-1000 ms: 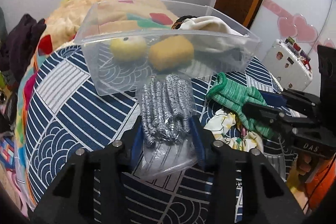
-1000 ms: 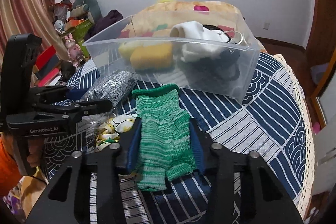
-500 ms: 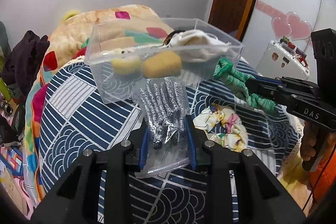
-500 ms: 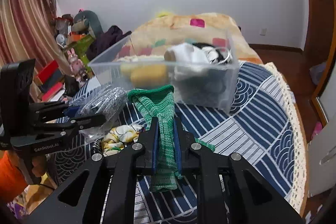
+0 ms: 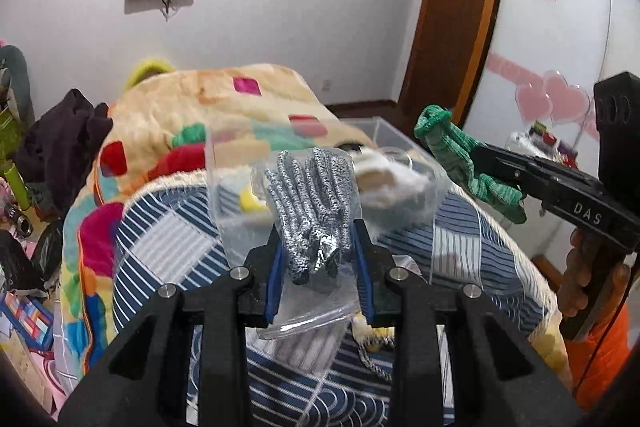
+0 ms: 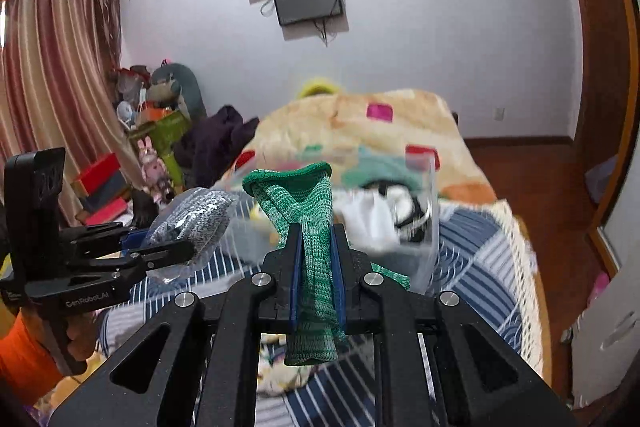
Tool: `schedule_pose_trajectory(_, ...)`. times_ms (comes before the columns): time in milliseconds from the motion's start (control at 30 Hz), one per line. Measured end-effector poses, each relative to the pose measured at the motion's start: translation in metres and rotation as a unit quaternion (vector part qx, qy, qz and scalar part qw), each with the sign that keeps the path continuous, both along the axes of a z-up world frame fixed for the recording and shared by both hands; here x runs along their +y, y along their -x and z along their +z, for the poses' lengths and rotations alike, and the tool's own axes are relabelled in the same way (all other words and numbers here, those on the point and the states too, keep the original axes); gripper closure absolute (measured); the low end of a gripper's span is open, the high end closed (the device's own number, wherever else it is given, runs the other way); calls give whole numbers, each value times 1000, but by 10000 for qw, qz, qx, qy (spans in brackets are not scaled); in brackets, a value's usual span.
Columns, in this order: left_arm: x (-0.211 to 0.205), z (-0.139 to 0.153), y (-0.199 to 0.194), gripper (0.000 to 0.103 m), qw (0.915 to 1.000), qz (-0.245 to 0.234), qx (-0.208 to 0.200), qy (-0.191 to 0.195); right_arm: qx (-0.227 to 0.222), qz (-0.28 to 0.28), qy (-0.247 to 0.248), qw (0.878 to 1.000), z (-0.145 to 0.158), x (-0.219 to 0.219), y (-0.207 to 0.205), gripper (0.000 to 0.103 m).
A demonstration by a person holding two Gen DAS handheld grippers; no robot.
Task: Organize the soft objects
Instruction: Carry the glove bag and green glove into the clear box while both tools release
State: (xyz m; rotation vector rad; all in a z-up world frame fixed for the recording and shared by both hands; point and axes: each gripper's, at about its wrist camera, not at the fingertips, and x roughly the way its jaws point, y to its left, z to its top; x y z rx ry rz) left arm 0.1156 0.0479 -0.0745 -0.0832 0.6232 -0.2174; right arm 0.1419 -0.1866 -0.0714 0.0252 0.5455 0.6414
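Note:
My left gripper [image 5: 318,251] is shut on a clear bag of grey speckled gloves [image 5: 312,199] and holds it in the air above the table. It also shows in the right wrist view [image 6: 192,223]. My right gripper [image 6: 314,247] is shut on a green knitted glove [image 6: 308,219], lifted clear of the table; it shows in the left wrist view [image 5: 460,159] too. Behind both stands a clear plastic bin [image 6: 428,211] holding white cloth [image 5: 392,179], a yellow item [image 5: 250,201] and dark items.
The table has a blue-and-white patterned cloth [image 5: 168,251] with a lace edge [image 6: 520,267]. A yellow floral scrunchie [image 6: 276,367] lies on it below the grippers. A bed with a colourful blanket [image 5: 192,115] stands behind. Clutter and toys [image 6: 152,155] lie at the left.
Both grippers closed on their items and rose from the table: left with the bagged grey gloves, right with the green glove. The views now sit higher over the bin.

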Motion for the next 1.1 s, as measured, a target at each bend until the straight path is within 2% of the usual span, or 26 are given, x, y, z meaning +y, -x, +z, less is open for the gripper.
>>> schedule_pose_trajectory(200, 10, 11, -17, 72, 9996, 223, -167, 47, -236, -72, 39, 9997, 12, 11, -11, 91)
schedule_pose_trajectory(400, 13, 2, -43, 72, 9991, 393, -72, -116, -250, -79, 160, 9995, 10, 33, -27, 91)
schedule_pose_trajectory(667, 8, -13, -71, 72, 9985, 420, 111, -318, 135, 43, 437, 9989, -10, 60, -57, 91)
schedule_pose_trajectory(900, 10, -31, -98, 72, 9978, 408, 478, -221, 561, 172, 637, 9962, -27, 75, -76, 91)
schedule_pose_trajectory(1100, 7, -42, -108, 72, 9967, 424, 654, -228, 627, 235, 892, 9938, -33, 83, -79, 91)
